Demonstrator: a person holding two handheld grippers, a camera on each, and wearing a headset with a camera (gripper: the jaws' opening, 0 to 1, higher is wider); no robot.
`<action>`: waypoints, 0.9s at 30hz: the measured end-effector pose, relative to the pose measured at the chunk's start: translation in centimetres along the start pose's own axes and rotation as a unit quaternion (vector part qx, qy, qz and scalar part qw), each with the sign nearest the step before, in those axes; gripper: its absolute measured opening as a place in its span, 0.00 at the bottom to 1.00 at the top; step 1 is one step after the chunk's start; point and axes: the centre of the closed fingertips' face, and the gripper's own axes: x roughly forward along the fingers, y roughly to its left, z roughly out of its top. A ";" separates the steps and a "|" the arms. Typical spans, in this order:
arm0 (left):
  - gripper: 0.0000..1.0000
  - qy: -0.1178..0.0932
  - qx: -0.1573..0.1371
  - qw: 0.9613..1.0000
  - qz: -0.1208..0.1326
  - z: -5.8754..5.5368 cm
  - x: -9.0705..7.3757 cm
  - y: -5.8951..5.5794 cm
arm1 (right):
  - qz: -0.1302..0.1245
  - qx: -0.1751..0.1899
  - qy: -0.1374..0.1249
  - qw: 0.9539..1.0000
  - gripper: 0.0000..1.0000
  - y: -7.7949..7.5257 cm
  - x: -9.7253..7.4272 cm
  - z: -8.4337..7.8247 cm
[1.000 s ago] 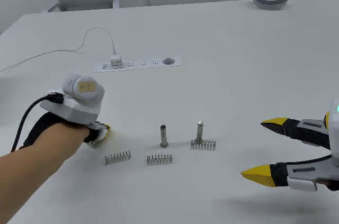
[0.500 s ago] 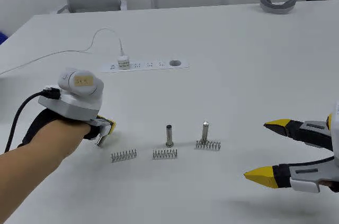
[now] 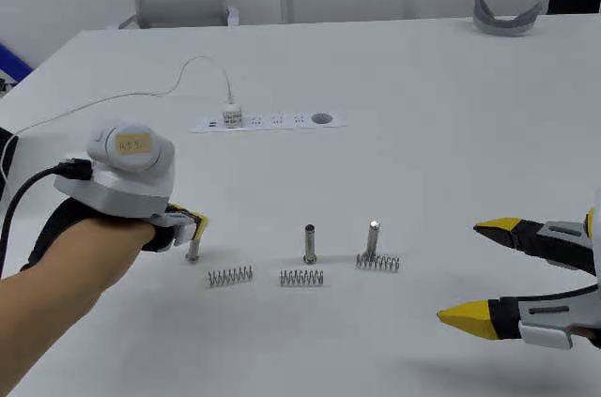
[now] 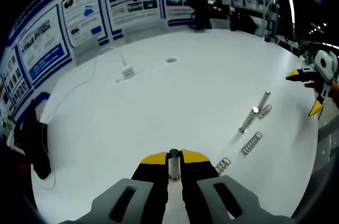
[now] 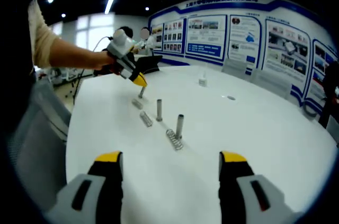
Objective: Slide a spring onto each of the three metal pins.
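- White worktop, posters behind.
- Left hand-held gripper clamped on one pin; pin probably touches the worktop, unclear.
- Right hand-held gripper jaws apart, empty.
- Three springs lie loose between both grippers, beside two upright pins.
- Risk: a tilted release topples the pin.

Left gripper: white-grey housing, domed cap with yellow label, black cable, yellow-tipped black jaws. Right gripper: yellow-tipped black jaws, grey-white base. Beige short sleeve.
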 end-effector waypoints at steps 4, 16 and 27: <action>0.07 -0.004 -0.011 1.000 -0.003 -0.3 -0.4 -0.1 | 0.002 -0.001 0.001 1.000 0.75 0.1 0.1 0.0; 0.07 -0.008 -0.028 1.000 -0.010 -0.8 -1.0 -0.6 | 0.006 -0.003 0.003 1.000 0.75 0.3 0.2 0.0; 0.07 -0.004 -0.020 0.999 -0.024 -0.5 -0.8 -2.1 | 0.004 -0.002 0.002 1.000 0.75 0.2 0.1 0.0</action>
